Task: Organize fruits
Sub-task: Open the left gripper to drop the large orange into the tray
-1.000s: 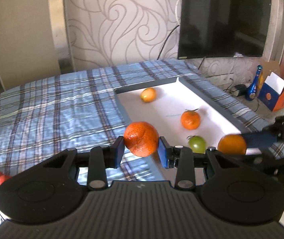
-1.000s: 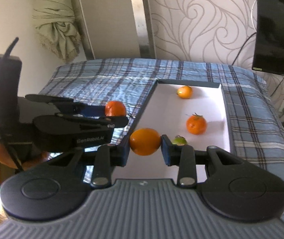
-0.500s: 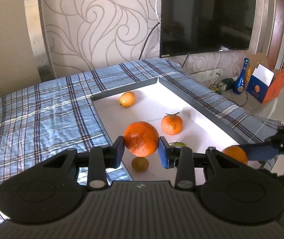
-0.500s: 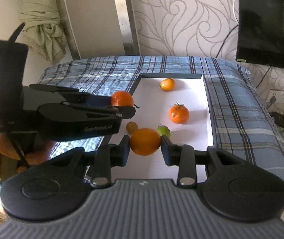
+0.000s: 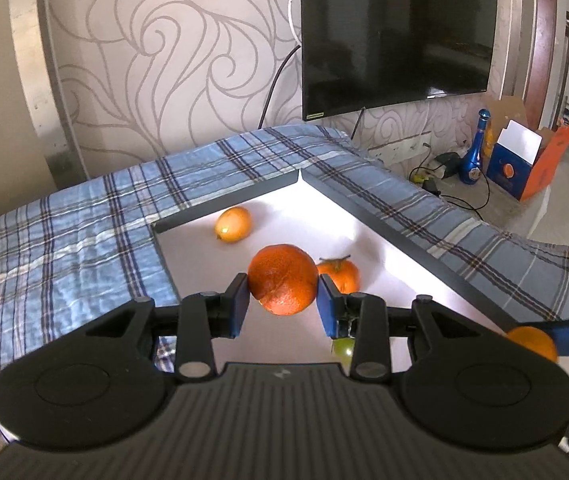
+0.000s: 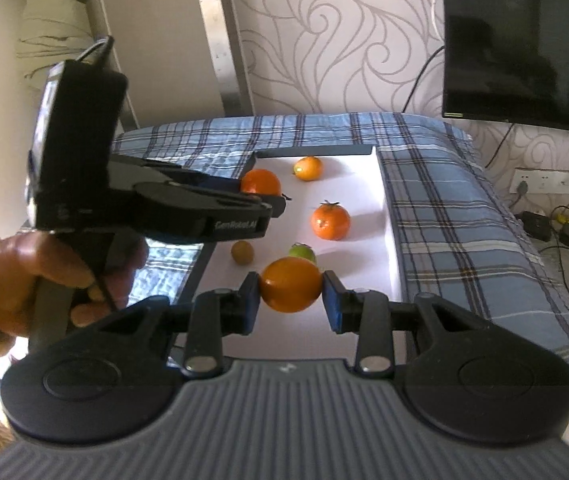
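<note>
While both fruits hang over the white tray [image 6: 382,184], your left gripper [image 5: 283,306] has its jaws clamped on a rough orange [image 5: 283,279] and your right gripper [image 6: 290,304] pinches a smooth orange [image 6: 291,284], seemingly poised for release among the fruit already inside.

My left wrist camera sits just behind the left tongs [image 5: 283,307], looking forward and down along them, close over the white tray [image 5: 368,236], with the television [image 5: 396,28] ahead. My right wrist camera sits the same way behind the right tongs [image 6: 291,298], facing that tray [image 6: 364,184] from its near end. Both views share the tray; the right one also catches the left tongs [image 6: 262,194] to the left of its own.
</note>
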